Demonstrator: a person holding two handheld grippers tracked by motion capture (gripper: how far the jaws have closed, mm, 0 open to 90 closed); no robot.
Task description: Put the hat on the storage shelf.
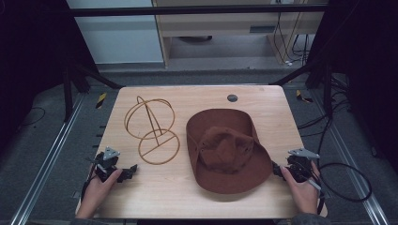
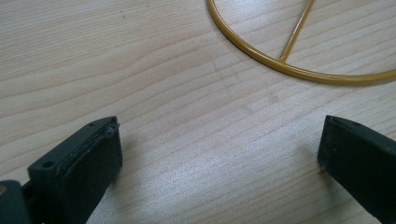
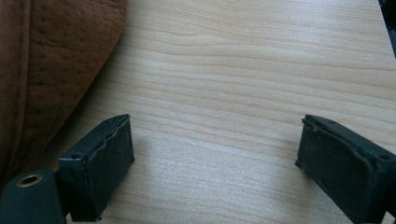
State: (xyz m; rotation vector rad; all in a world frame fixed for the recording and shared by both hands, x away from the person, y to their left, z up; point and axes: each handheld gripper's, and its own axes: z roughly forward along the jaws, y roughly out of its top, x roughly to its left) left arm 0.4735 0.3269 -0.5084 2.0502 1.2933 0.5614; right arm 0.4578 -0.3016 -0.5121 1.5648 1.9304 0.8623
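Your 2 hands rest at the bottom edge of the high view. Left tongs (image 1: 126, 172) gape wide, empty, aimed at the wire hat stand (image 1: 152, 131) left of centre. Right tongs (image 1: 277, 169) also wide, empty, just beside the brown hat (image 1: 227, 149), likely staged to lift its brim. No readable writing on the surface (image 1: 159, 187).

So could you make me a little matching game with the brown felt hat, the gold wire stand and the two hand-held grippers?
Things:
1. brown felt hat
2. gold wire stand
3. left gripper
4. right gripper

Places:
A. beside the hat's brim, jaws open
B. upright, left half of the wooden table
C. near the stand's base ring, jaws open
D. flat, right half

Pairs: 1-D, 2-B, 3-C, 4-A
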